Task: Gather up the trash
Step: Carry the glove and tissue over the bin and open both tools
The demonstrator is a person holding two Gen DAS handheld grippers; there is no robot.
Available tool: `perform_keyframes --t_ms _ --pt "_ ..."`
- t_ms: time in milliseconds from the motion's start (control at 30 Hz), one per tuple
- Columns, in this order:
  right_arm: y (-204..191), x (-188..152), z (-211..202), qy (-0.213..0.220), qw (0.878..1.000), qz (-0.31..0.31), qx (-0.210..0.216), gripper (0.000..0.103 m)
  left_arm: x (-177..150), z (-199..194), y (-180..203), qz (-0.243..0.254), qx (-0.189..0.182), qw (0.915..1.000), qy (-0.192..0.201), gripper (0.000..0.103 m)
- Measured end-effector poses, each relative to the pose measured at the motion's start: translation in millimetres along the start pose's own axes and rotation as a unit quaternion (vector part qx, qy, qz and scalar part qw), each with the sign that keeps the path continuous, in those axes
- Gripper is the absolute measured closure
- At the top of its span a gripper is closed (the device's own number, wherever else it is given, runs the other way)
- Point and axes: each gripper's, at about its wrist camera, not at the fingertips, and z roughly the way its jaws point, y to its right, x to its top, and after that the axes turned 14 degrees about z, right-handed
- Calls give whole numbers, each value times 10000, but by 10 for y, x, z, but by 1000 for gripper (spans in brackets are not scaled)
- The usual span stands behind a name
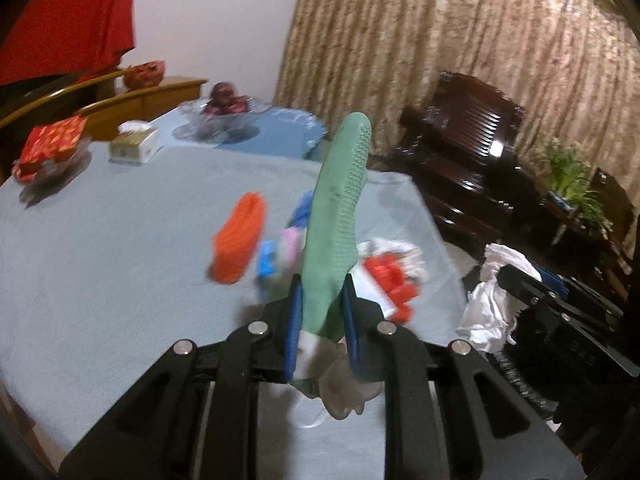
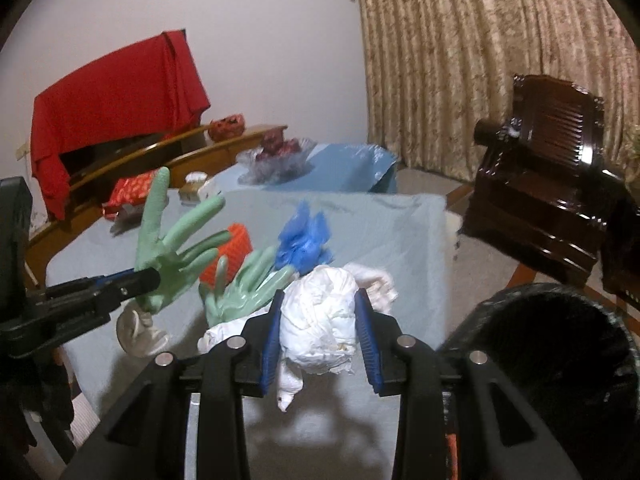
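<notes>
My left gripper (image 1: 320, 320) was clamped nearly shut on the cuff of a green glove (image 1: 340, 216), whose fingers stuck up clear of the table (image 1: 100, 280), so that I could carry it off without dragging it through the rest of the litter. My right gripper (image 2: 318, 336) was partly open, its blue pads squeezed against a wad of white paper (image 2: 320, 320), also lifted off the cloth. A black bin (image 2: 560, 360) stood just beside my right side, which I judged to be where both loads belonged. A second green glove (image 2: 248, 292), a scrap of blue plastic (image 2: 304, 240) and an orange thing (image 2: 236, 248) lay on the table, not yet collected.
</notes>
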Motion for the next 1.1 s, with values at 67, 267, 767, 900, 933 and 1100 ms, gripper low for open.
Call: perform_keyframes --t_ms 67,267,767,900,933,1100 --pt "110 53 -117 103 9999 55 -98 68 68 6 181 107 -174 9998 84 85" --pt "522 156 -447 368 9975 214 -557 68 227 129 756 395 -764 9961 173 85" --pt "1933 30 -960 451 9725 959 -2075 68 373 782 2348 1120 -2106 9711 50 85" --pt "2112 -32 -975 411 9683 1089 -2212 67 353 987 2612 1203 -2320 9652 -121 84" --pt "2121 -37 -969 400 9677 1109 -2227 67 340 1045 2677 1216 -2369 9637 -179 84" --pt "2189 -120 -978 345 9651 1185 -2312 61 293 1184 2854 1378 -2478 9585 -316 80"
